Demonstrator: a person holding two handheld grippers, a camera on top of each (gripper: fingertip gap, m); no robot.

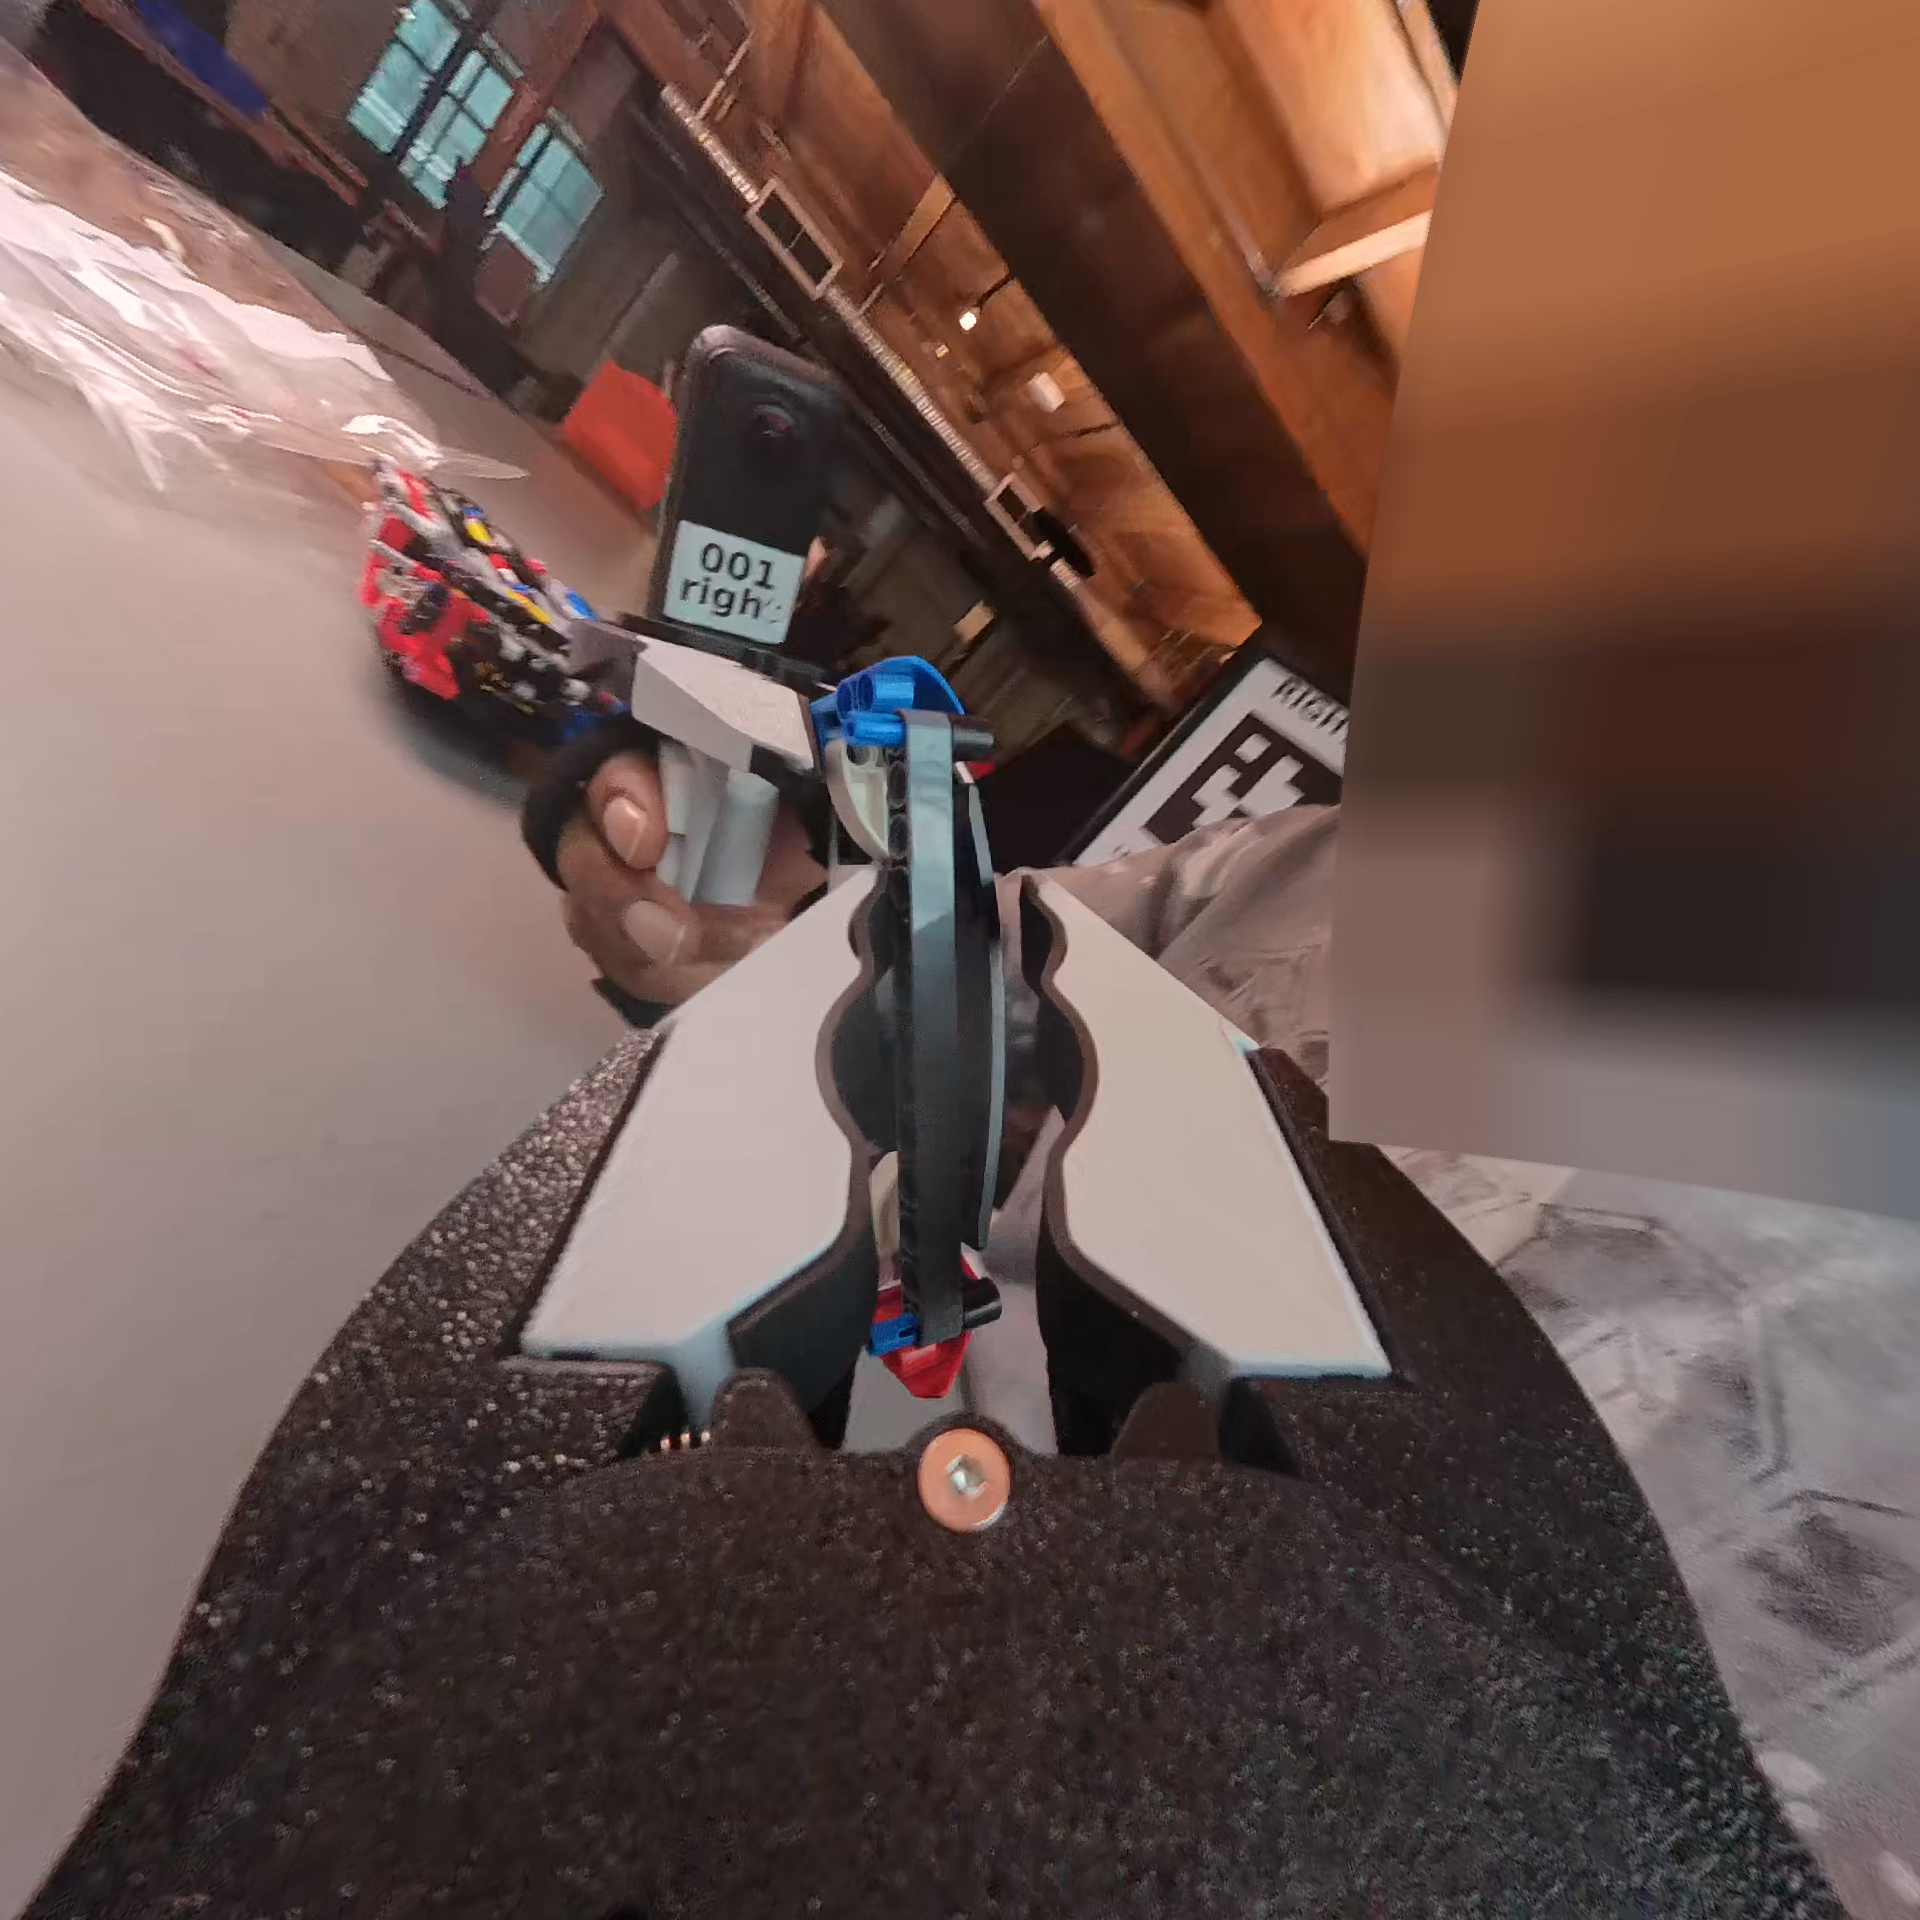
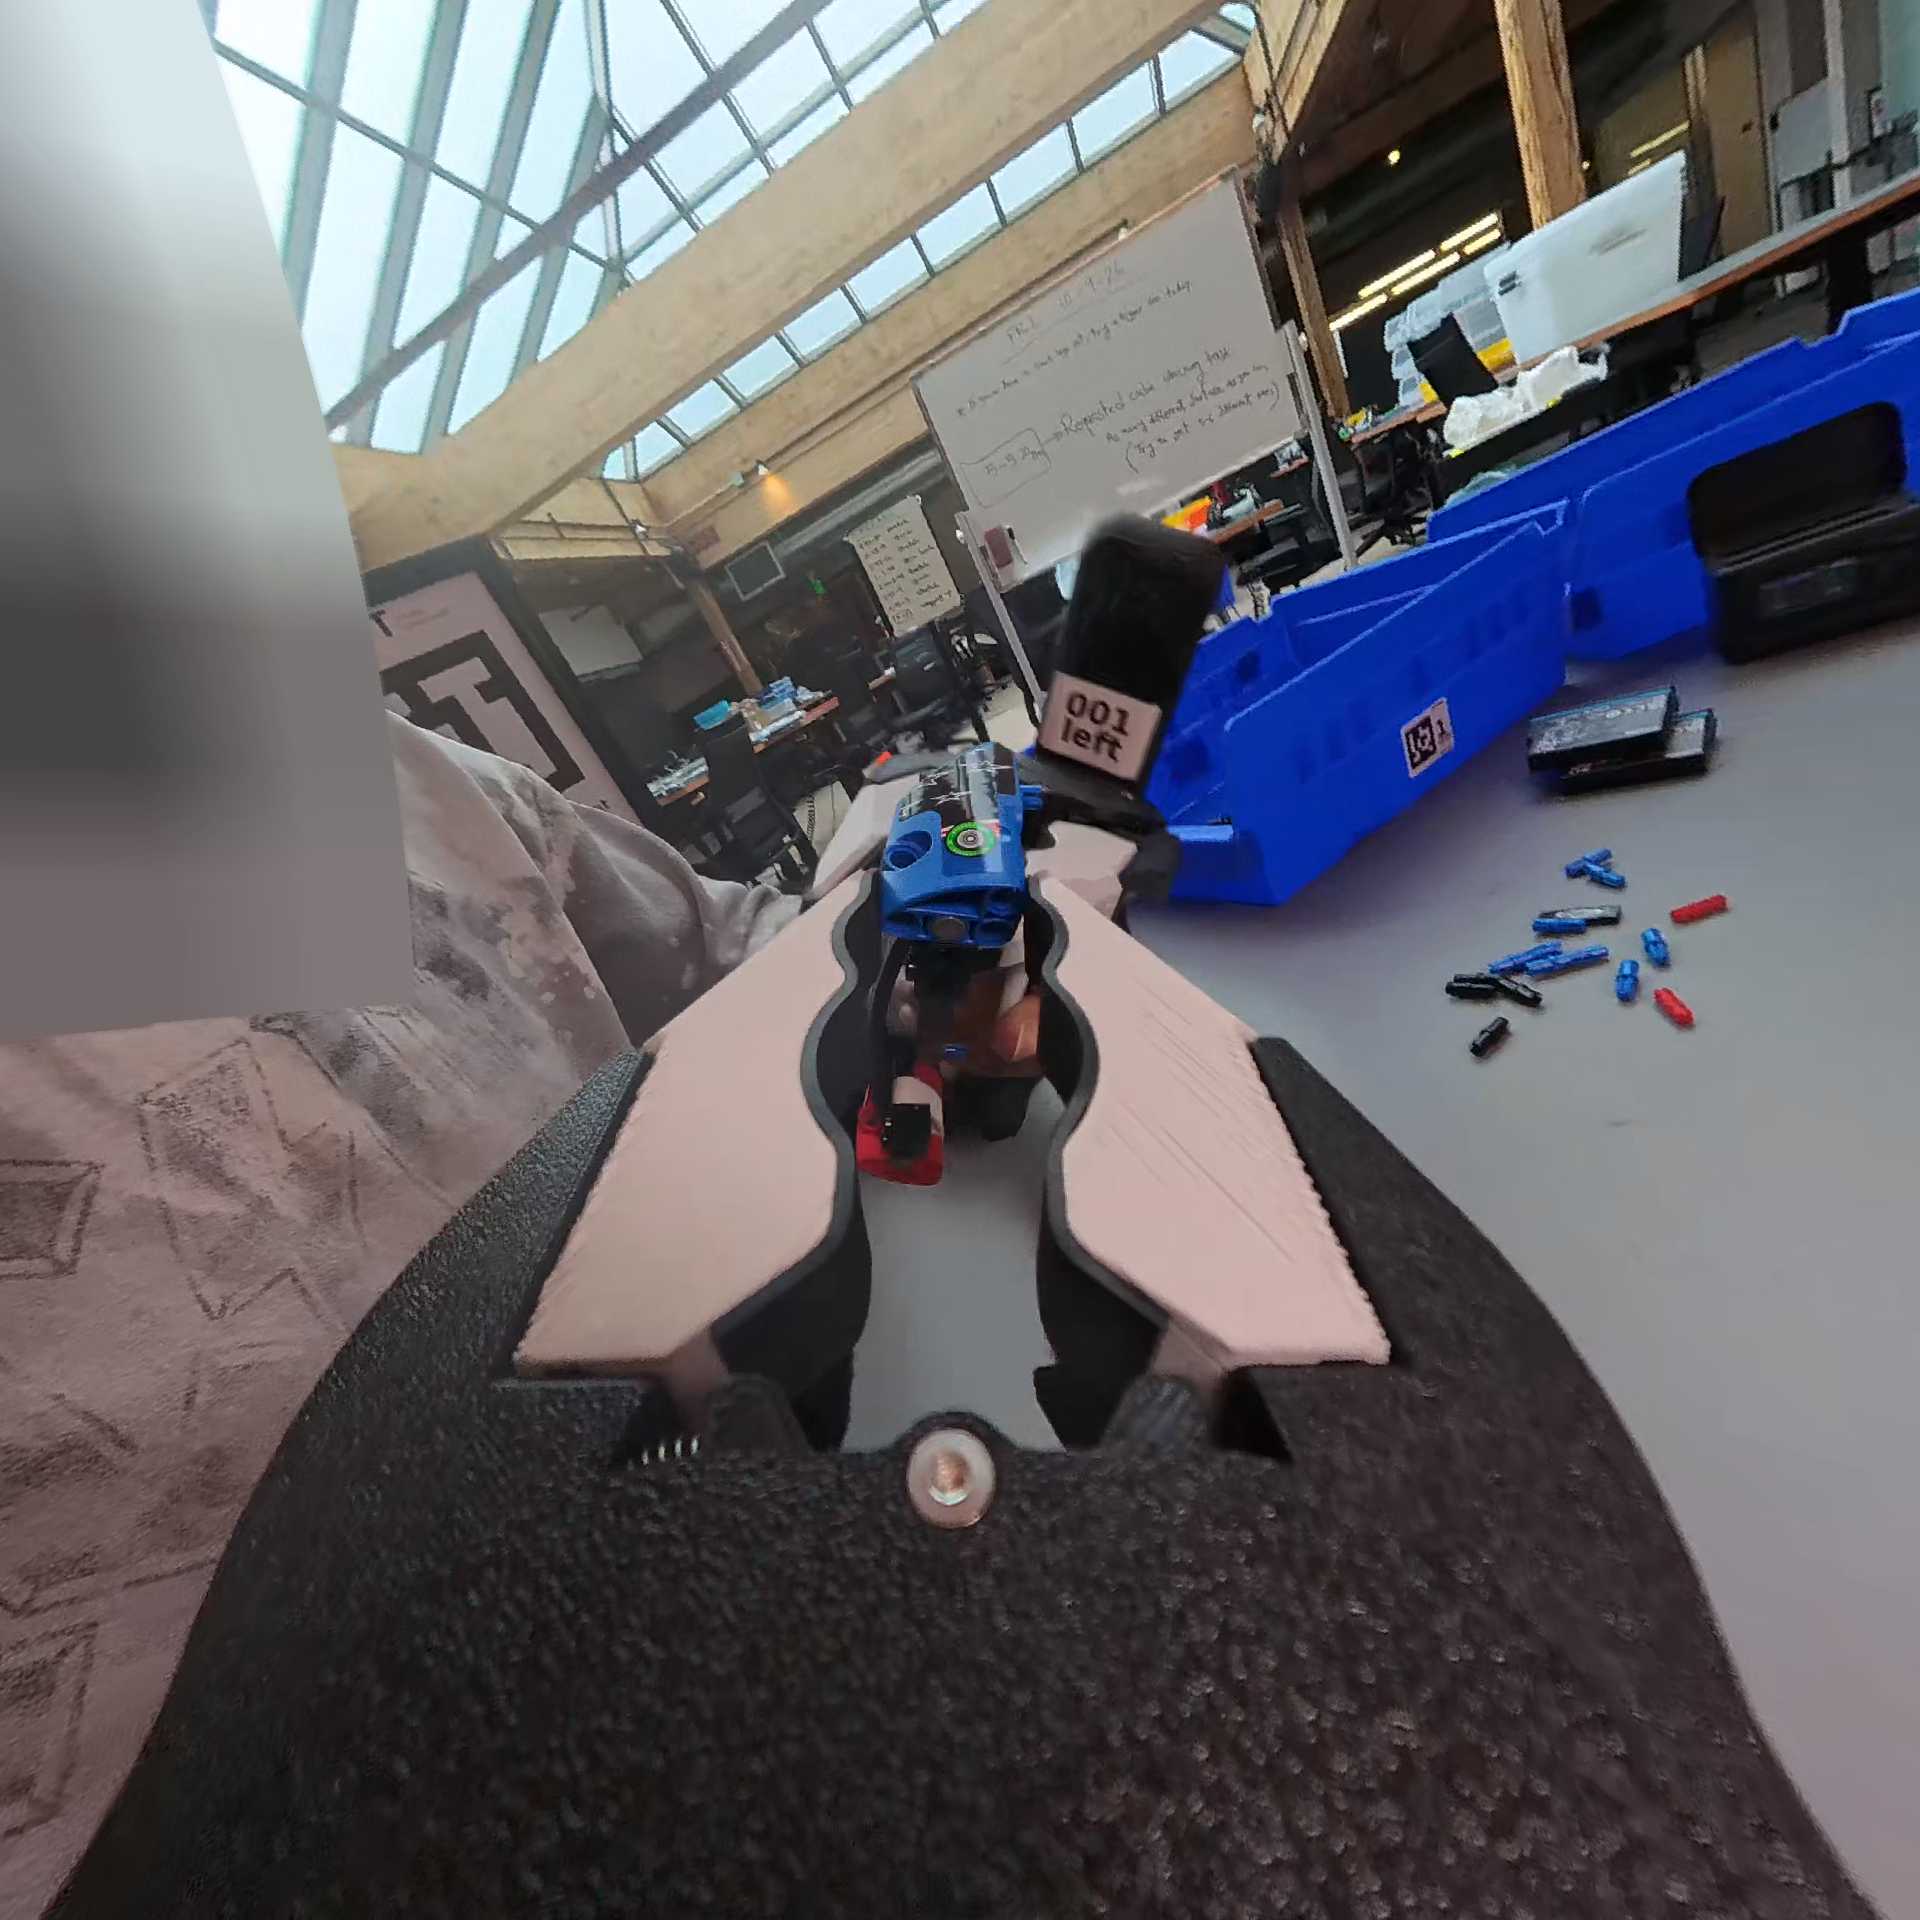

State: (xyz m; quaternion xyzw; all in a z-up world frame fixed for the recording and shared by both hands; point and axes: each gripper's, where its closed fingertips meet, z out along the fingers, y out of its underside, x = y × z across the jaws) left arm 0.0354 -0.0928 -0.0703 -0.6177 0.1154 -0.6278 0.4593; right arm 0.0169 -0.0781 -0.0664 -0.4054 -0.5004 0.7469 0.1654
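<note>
Black-and-blue brick assembly [image 1: 940, 1039] pinched in our left gripper [image 1: 940, 894], lifted (edge-on) so our right gripper [image 2: 940, 914] clamps its blue end; loose pins [image 2: 1579, 961] wait on the table [image 2: 1558, 1195].

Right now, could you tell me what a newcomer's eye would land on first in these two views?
The toy brick assembly, black, blue and red, is held up between both tools: the left tool clamps its black curved panel, the right tool its blue end. Loose blue, black and red pins lie scattered on the grey table.
</note>
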